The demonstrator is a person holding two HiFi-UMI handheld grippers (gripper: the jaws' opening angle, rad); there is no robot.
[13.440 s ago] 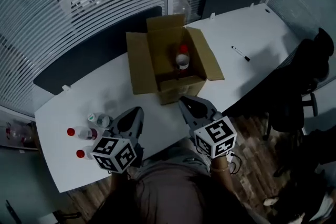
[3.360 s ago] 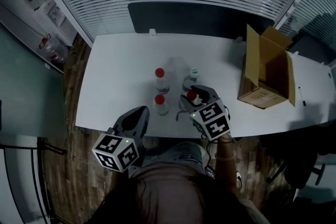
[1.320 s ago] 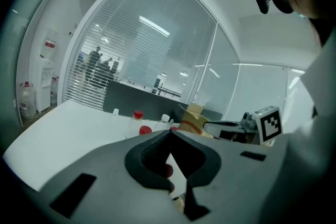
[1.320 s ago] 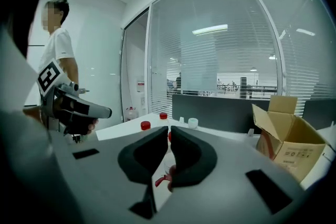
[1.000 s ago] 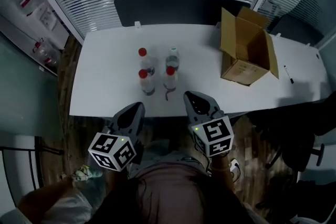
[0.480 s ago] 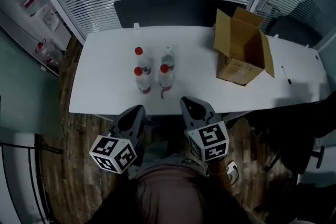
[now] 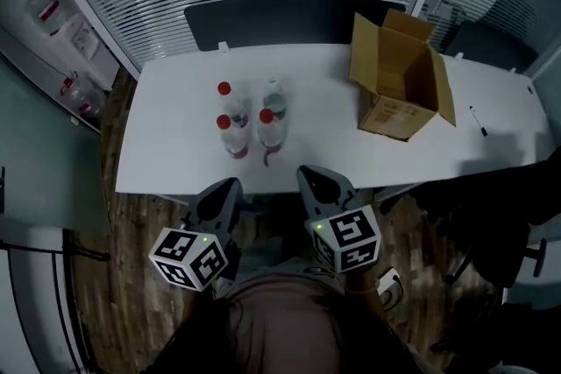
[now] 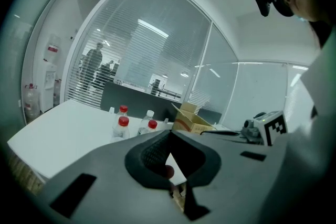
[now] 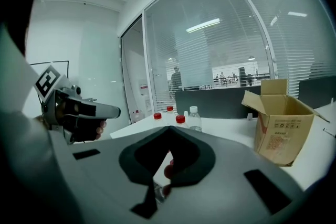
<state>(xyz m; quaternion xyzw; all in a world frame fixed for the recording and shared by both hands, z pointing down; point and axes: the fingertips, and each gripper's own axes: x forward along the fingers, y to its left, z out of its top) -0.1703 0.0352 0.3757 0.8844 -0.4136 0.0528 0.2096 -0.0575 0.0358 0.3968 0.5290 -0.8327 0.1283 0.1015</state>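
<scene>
Four clear bottles stand in a cluster on the white table (image 7: 166, 144): three with red caps (image 7: 223, 123) and one with a white cap (image 7: 273, 87). An open cardboard box (image 7: 399, 88) sits to their right. My left gripper (image 7: 230, 186) and right gripper (image 7: 308, 177) hang side by side just short of the table's near edge, over the wood floor. Both are shut with nothing in them. The left gripper view shows its jaws meeting (image 8: 169, 132) below the bottles (image 8: 123, 123). In the right gripper view the jaws (image 9: 169, 128) point at the bottles (image 9: 180, 119) and the box (image 9: 278, 120).
A black pen (image 7: 478, 121) lies on the table's right end. A dark panel (image 7: 263, 22) and slatted glass walls stand behind the table. A dark chair (image 7: 508, 250) is at the right. A hand holds the left gripper (image 9: 79, 110).
Both grippers have drawn back a little from the table's near edge toward the person. The bottles and the box stand as before.
</scene>
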